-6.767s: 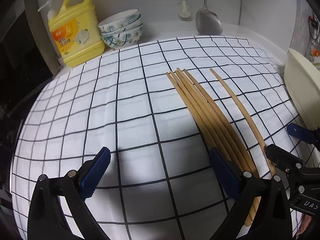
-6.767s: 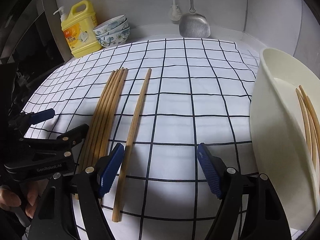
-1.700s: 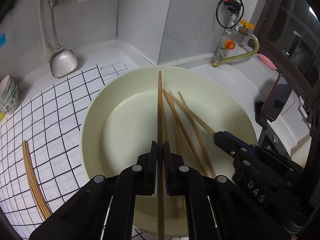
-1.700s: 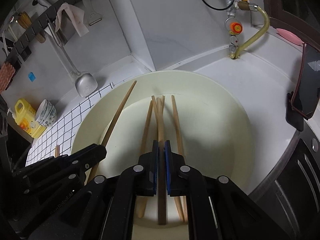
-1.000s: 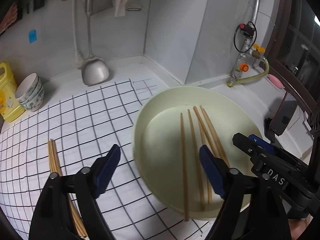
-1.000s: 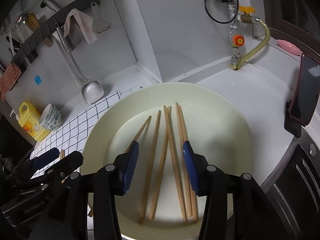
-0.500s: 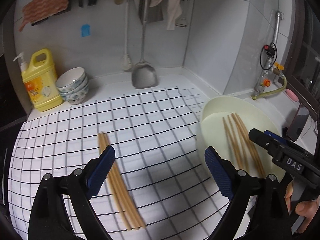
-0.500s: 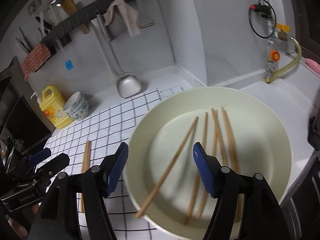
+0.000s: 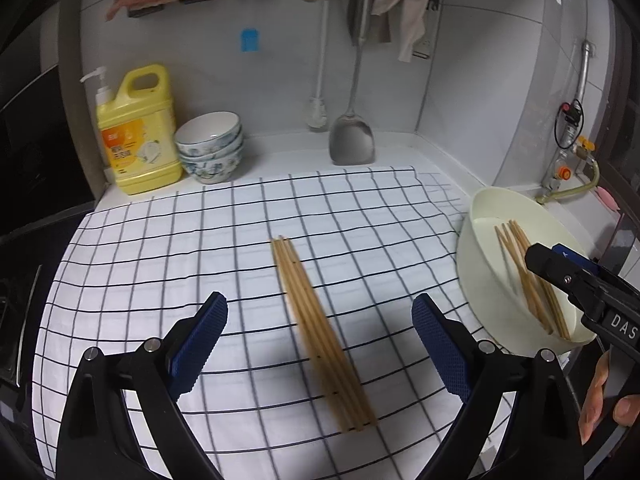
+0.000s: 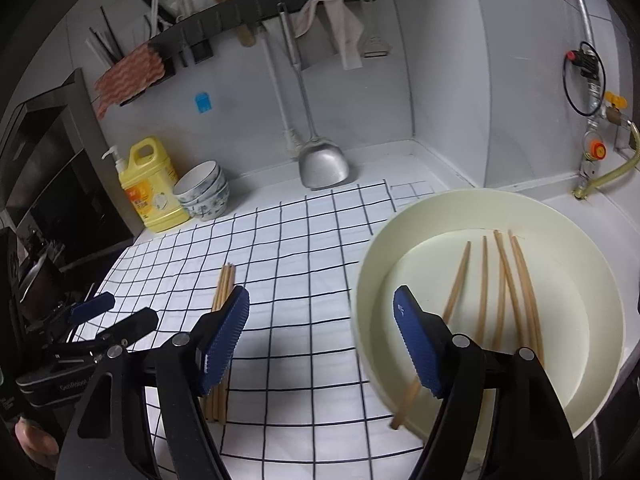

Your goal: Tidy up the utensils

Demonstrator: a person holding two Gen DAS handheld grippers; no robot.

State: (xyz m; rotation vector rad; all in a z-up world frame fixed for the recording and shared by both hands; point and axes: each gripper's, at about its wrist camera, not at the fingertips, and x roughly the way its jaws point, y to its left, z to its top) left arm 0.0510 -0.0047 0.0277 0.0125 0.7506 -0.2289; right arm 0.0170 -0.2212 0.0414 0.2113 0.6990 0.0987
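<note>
A bundle of wooden chopsticks [image 9: 320, 332] lies on the checked cloth [image 9: 200, 248], side by side, also seen in the right wrist view [image 10: 223, 292]. Several more chopsticks [image 10: 504, 280] lie in the cream basin [image 10: 592, 280] at the right, which also shows in the left wrist view [image 9: 480, 264]. One of them pokes out over the basin's near rim. My left gripper [image 9: 320, 348] is open and empty, above the near part of the bundle. My right gripper [image 10: 320, 340] is open and empty, between the bundle and the basin.
A yellow detergent bottle [image 9: 138, 132] and stacked bowls [image 9: 210, 146] stand at the back left. A metal spatula [image 9: 352, 140] hangs against the back wall under a rack with cloths. A gas pipe and valve [image 10: 596, 148] are at the right wall.
Both grippers let go of a chopstick into the basin, opened, then pulled back and left toward the cloth. The left gripper now faces the bundle.
</note>
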